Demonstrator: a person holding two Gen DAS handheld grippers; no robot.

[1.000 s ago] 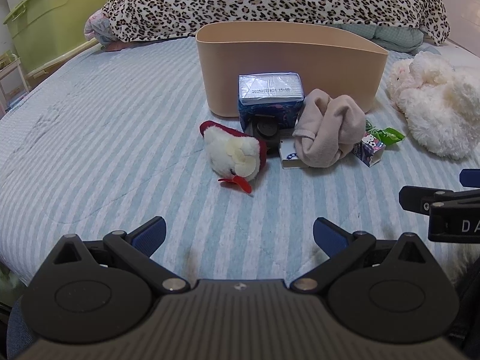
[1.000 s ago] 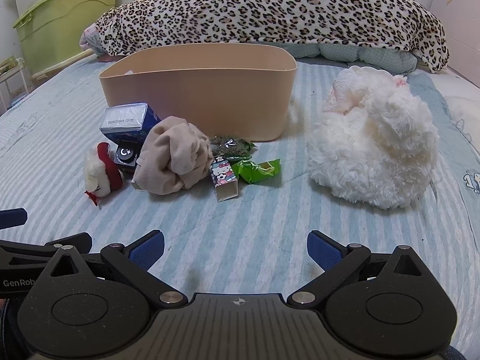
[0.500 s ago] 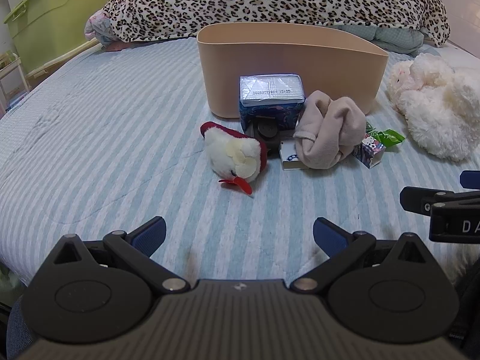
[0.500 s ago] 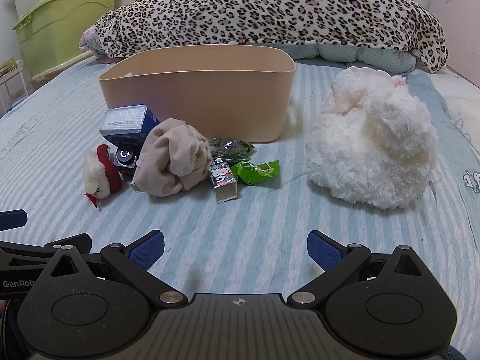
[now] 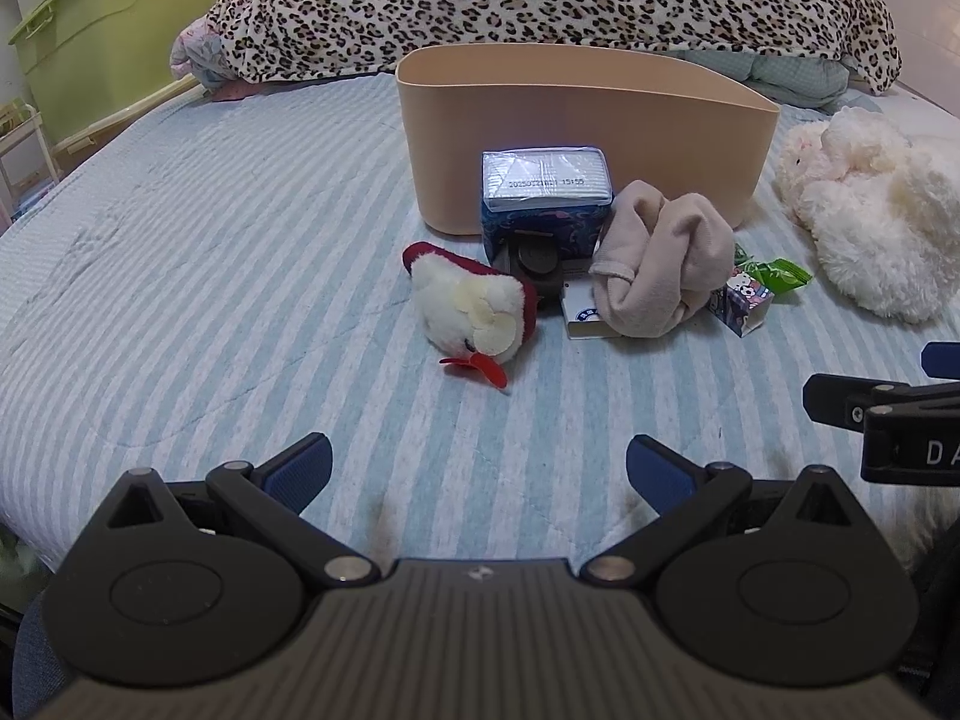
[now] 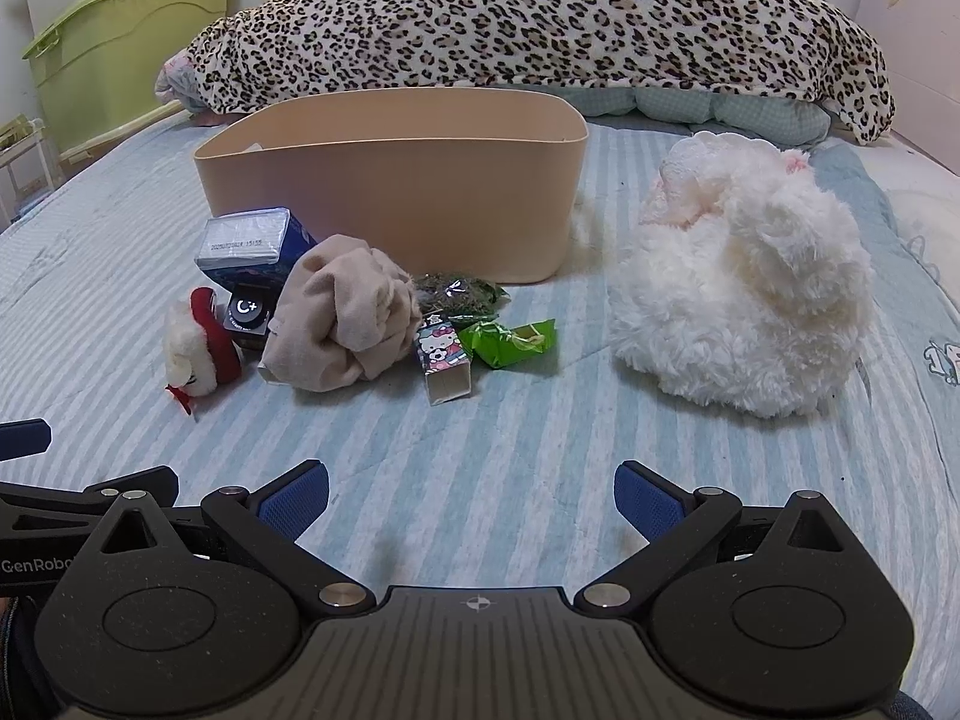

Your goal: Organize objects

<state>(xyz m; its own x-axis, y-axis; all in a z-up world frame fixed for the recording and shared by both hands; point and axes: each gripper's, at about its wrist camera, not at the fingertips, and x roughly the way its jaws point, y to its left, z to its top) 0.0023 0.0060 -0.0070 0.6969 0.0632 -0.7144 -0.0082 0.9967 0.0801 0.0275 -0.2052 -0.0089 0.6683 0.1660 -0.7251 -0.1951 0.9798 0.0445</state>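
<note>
Bed covered by a quilted sheet (image 5: 210,252) in pale blue and white stripes, filling most of both views. Leopard-print blanket (image 6: 540,18) heaped along the far edge, over teal checked bedding (image 6: 750,111). Lime-green lidded storage bin (image 5: 114,30) at far left beside the bed. White wall (image 6: 912,30) at far right. Soft, even indoor light.
</note>
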